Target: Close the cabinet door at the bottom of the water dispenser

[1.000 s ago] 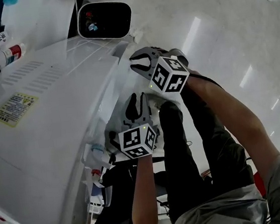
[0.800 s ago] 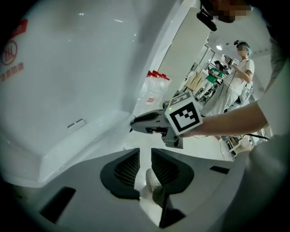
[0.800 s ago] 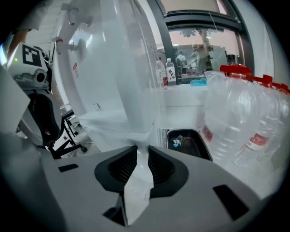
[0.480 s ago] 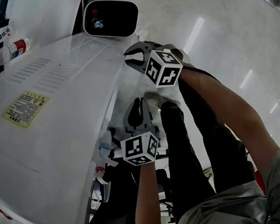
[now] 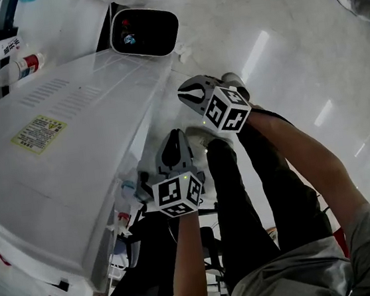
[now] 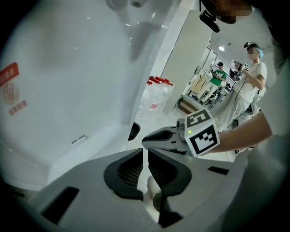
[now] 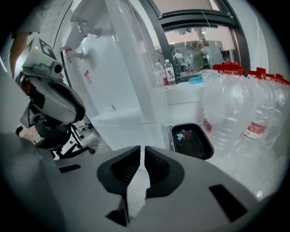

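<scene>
Both hands hang just off the water dispenser (image 5: 72, 158), whose bottom cabinet door (image 6: 72, 90) looks flush and shut, so the task seems done: the left gripper (image 5: 174, 142) has just been closing its fingers on nothing, and the right gripper (image 5: 188, 93) has its fingers together, empty.

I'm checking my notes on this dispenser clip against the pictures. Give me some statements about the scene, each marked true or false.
1. The left gripper holds a bottle. False: it is empty; its jaws have just been closing with nothing between them.
2. A dark-lined bin stands on the floor by the water dispenser. True.
3. The right gripper has its jaws wide apart. False: they are nearly together, with nothing between them.
4. Water jugs with red caps stand near the bin. True.
</scene>
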{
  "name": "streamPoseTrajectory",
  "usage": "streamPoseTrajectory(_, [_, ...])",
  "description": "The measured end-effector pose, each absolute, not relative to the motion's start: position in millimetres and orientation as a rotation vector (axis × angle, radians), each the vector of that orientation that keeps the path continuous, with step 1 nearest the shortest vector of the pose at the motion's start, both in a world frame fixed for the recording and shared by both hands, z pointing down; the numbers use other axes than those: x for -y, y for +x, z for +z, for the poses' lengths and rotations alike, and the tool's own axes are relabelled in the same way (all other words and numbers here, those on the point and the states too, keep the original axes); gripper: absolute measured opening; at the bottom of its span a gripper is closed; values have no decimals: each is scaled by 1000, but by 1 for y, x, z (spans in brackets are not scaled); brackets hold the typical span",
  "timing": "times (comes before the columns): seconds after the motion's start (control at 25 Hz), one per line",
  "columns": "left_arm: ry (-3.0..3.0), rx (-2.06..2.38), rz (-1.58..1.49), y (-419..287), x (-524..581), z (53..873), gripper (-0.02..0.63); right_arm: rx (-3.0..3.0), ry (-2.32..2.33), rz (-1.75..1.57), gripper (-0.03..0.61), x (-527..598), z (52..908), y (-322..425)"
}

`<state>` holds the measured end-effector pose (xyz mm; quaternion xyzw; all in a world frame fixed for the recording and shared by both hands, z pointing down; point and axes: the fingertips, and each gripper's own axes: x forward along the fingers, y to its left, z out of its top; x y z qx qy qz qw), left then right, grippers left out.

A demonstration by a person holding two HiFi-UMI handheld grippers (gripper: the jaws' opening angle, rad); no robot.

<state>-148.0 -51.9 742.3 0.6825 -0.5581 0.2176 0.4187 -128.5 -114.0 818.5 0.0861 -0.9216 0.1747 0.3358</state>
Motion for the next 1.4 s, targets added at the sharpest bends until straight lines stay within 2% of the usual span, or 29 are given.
streamPoseTrajectory(0.4, [1808, 1376, 527, -111, 59, 680, 29, 2490, 349, 514, 11, 102, 725, -94])
streamPoseTrajectory(0.8, [1883, 1373, 540, -97, 60, 596, 14, 2568, 478, 622, 9, 97, 622, -75])
streamPoseTrajectory(1.4, [1969, 1435, 379, -70, 87, 465, 8, 2661, 578, 627, 9, 105, 469, -45])
